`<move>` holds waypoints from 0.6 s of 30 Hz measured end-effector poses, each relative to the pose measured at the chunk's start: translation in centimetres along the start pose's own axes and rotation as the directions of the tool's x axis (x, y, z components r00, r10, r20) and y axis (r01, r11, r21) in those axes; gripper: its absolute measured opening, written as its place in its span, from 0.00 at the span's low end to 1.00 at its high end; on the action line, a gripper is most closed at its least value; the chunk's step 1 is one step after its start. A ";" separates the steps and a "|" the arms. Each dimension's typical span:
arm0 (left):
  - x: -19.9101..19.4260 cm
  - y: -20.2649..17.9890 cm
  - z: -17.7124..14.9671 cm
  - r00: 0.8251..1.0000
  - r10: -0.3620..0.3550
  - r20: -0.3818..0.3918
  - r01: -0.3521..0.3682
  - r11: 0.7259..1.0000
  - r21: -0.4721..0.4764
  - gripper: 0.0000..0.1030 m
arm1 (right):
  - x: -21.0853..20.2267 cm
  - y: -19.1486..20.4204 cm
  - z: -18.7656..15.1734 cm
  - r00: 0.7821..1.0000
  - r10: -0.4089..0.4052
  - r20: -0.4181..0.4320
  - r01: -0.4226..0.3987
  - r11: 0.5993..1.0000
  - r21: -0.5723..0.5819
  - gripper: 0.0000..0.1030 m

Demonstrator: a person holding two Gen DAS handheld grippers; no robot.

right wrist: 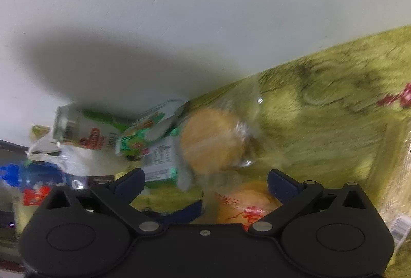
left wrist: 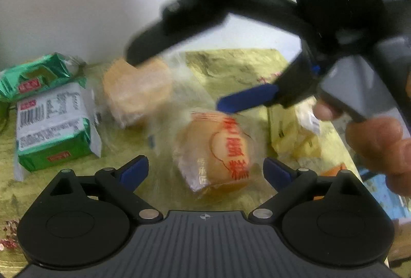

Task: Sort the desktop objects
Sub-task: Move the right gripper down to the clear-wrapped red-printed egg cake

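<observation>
A wrapped round cake with red characters lies on the yellow-green tablecloth, between the blue pads of my left gripper. That gripper is open and its pads stand clear of the wrapper. Farther back lies a second cake in clear wrap. My right gripper hangs open over it, one finger above the cake and one blue pad to its right. In the right wrist view my right gripper stands wide open with the clear-wrapped cake just beyond its fingertips and the red-lettered cake low underneath.
Two green snack packets lie at the left near the white wall. A yellow packet lies at the right, below a person's hand. A drink can, a white plastic bag and a blue bottle crowd the far left.
</observation>
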State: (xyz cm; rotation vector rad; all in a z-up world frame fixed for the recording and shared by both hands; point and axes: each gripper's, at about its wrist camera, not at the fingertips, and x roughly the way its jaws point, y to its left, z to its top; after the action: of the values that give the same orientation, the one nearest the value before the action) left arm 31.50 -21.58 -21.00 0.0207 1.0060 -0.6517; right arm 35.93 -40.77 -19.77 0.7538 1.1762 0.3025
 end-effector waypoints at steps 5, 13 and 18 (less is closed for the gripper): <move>-1.0 0.7 -0.9 1.000 0.000 0.004 0.000 1.000 -0.016 0.93 | -1.7 0.6 -0.1 0.997 0.005 0.076 -0.005 1.000 -0.008 1.00; -0.9 1.2 -0.2 1.000 0.003 -0.012 -0.003 0.999 -0.034 0.94 | -2.6 0.1 -0.7 0.984 -0.171 0.048 0.170 0.985 0.032 1.00; -1.7 2.0 -0.3 1.000 0.003 -0.025 -0.005 0.998 -0.056 0.93 | 0.2 0.4 -0.8 0.991 -0.126 -0.043 0.129 0.990 0.064 1.00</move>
State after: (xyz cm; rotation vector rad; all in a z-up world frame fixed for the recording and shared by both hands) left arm 31.67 -18.98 -20.35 -0.0183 1.0478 -0.6205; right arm 35.33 -40.07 -19.84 0.7301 1.2702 0.1728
